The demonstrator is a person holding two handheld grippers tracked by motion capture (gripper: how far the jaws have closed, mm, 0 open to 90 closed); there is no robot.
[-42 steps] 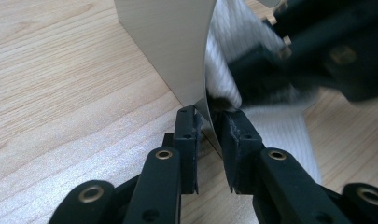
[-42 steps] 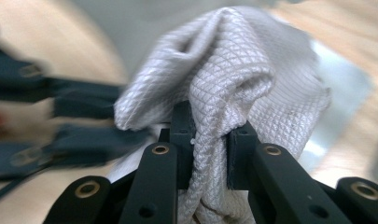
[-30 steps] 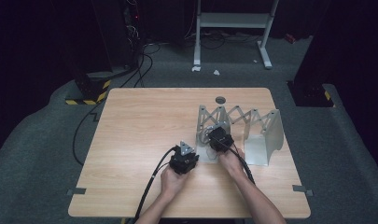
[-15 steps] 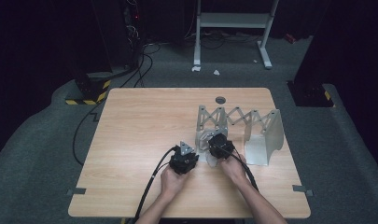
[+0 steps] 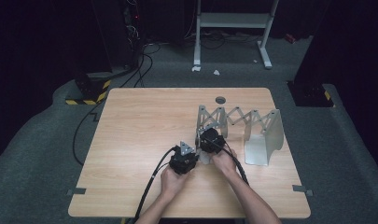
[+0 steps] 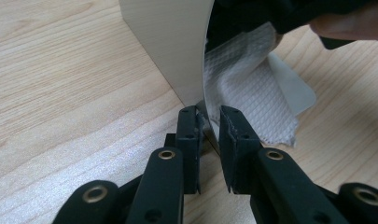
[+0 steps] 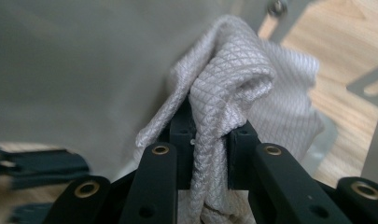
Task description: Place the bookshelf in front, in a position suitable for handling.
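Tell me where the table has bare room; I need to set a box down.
Free: the left half of the table, left of the left gripper. Crowded: the right side, where the metal rack, right gripper and white cloth cluster.

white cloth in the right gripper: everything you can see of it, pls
The white cloth is thin fabric with a fine diamond-grid weave, crumpled and folded into a bunch. The right gripper is shut on a gathered fold, which bulges above the black jaws. It lies against the grey metal panel of the expanding rack. In the left gripper view its loose edge drapes onto the wooden table.
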